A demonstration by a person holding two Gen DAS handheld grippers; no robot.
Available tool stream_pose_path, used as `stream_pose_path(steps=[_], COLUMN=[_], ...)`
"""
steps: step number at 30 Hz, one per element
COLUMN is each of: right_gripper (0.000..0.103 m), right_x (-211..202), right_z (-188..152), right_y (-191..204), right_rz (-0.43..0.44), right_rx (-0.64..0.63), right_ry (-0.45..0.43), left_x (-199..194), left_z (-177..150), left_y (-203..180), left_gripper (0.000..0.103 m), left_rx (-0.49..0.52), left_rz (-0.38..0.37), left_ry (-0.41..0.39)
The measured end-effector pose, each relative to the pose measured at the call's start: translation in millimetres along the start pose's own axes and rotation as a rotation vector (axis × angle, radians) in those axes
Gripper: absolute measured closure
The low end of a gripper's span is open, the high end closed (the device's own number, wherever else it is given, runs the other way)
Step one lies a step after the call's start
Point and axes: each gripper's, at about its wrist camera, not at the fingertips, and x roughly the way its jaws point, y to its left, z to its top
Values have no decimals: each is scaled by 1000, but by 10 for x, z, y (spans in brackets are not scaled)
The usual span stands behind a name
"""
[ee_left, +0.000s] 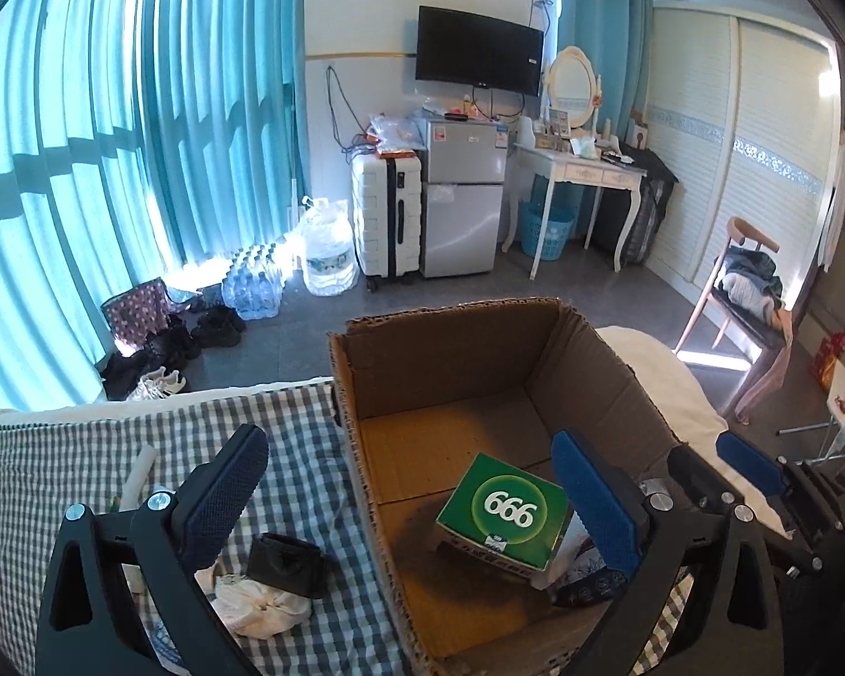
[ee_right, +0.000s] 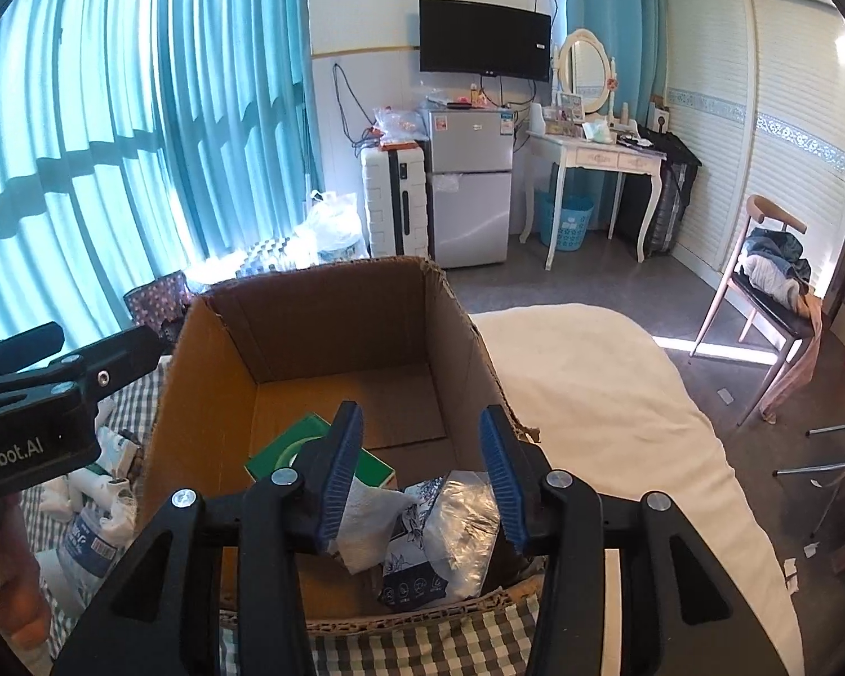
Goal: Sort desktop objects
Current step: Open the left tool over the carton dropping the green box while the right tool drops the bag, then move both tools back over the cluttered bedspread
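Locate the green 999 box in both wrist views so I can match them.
Left wrist: green box lower centre-right, inside the cardboard box.
Right wrist: green box lower centre-left, partly behind the claw's finger.
Shared landmark: wall TV.

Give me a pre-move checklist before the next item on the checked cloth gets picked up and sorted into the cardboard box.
1. Left hand-held gripper empty, jaws wide: ok.
2. Right hand-held gripper empty, pads apart, plastic packet lying below in the box: ok.
3. Cardboard box open, floor space free at its far end: ok.
4. Green box inside the cardboard box, resting tilted on other items: ok.
5. Black pouch and white crumpled cloth outside on the checked cloth: not ok, unsorted.
6. Further items hidden behind the left gripper body: cannot tell.
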Motion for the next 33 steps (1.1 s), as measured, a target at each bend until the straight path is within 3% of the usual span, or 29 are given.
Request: stream_pose_path(steps=[6,11,19,27,33], right_gripper=[51,47,36,16,13], right_x=[-198,-404,-660,-854,-916], right_z=[48,81,65,74,35], right_y=[84,184,554,849,1192], right_rz=[13,82,145,244,263], right_rx=[-1,10,-55,-49,-92], right_ry=[-34,-68,-103,-128,-124], left_x=[-302,-586,-1001,-1405,-1566], left_z=[10,-4,-85,-165,-268], left_y=[184,455,961,1477,1858], left_gripper=[0,0,0,0,0], left_rx=[-12,-27,-88,-129,-170], left_rz=[48,109,193,274,320], left_ry=[-36,-67,-91,-117,-103])
